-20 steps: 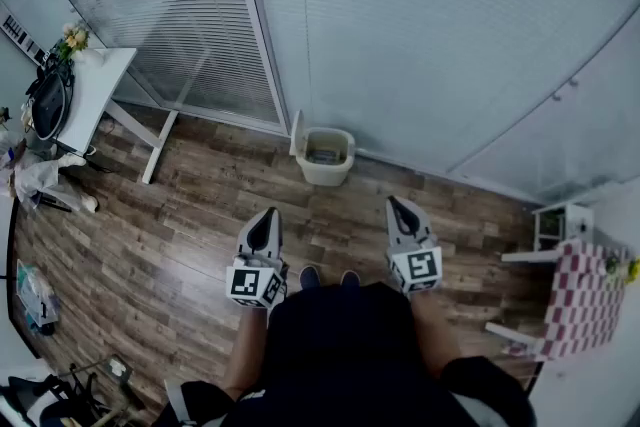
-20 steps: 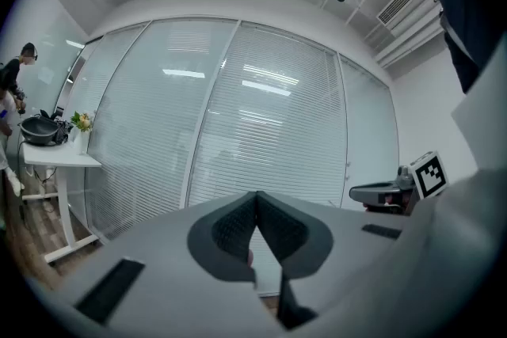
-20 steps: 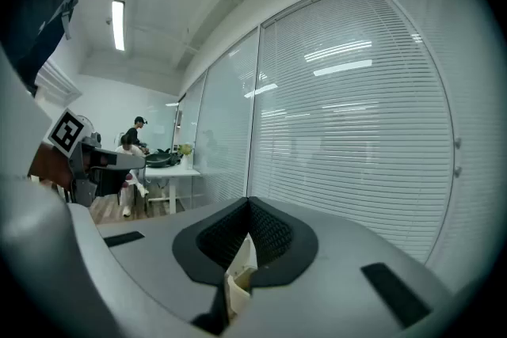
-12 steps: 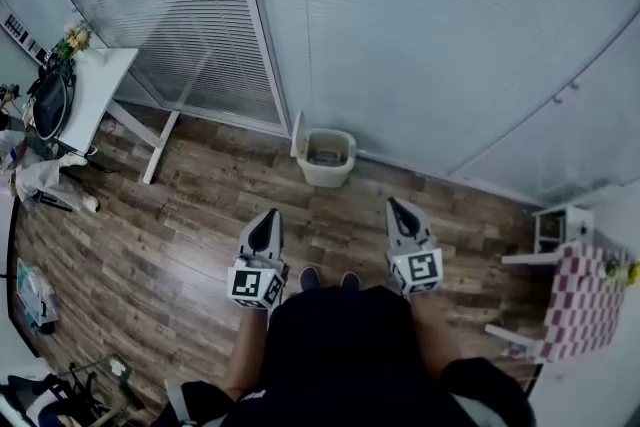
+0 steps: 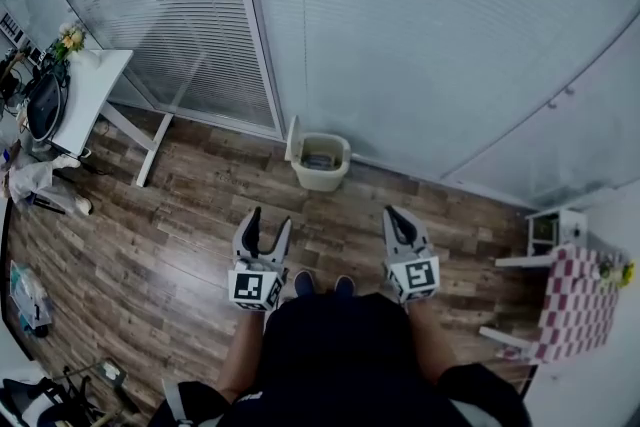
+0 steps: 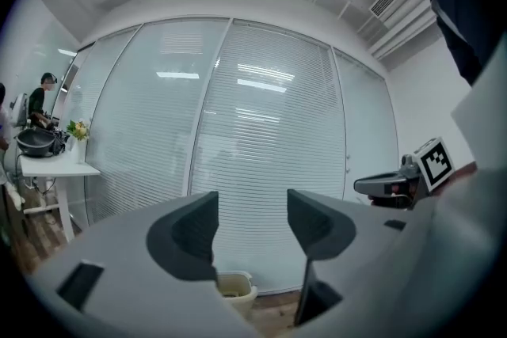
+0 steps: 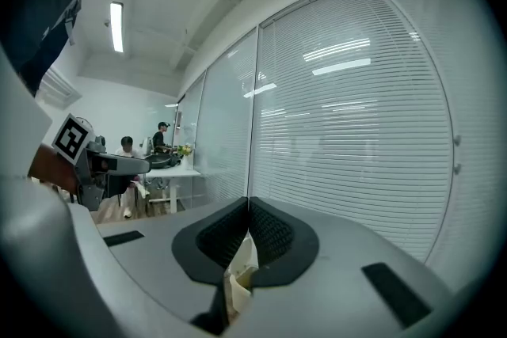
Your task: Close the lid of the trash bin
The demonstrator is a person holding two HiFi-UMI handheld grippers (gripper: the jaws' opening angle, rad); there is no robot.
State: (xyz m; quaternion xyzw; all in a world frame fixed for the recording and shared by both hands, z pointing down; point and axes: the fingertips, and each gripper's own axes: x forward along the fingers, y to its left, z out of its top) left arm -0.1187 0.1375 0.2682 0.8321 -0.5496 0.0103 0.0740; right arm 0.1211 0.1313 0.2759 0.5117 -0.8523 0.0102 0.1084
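Trash bin (image 5: 322, 165) stands by the glass partition (image 5: 430, 35), well ahead of both grippers, lid (image 5: 294, 137) upright at its left edge; left gripper (image 5: 270, 221) spread and empty, right gripper (image 5: 396, 214) pressed together, so the person (image 5: 340, 345) should step closer, then tip the lid over gently.

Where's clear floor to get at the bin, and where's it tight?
Free: bare wood floor between the left gripper, right gripper and the cream plastic trash bin, plus floor right of the bin along the glass wall. Crowded: white table and bags at left, pink-checked furniture at right.
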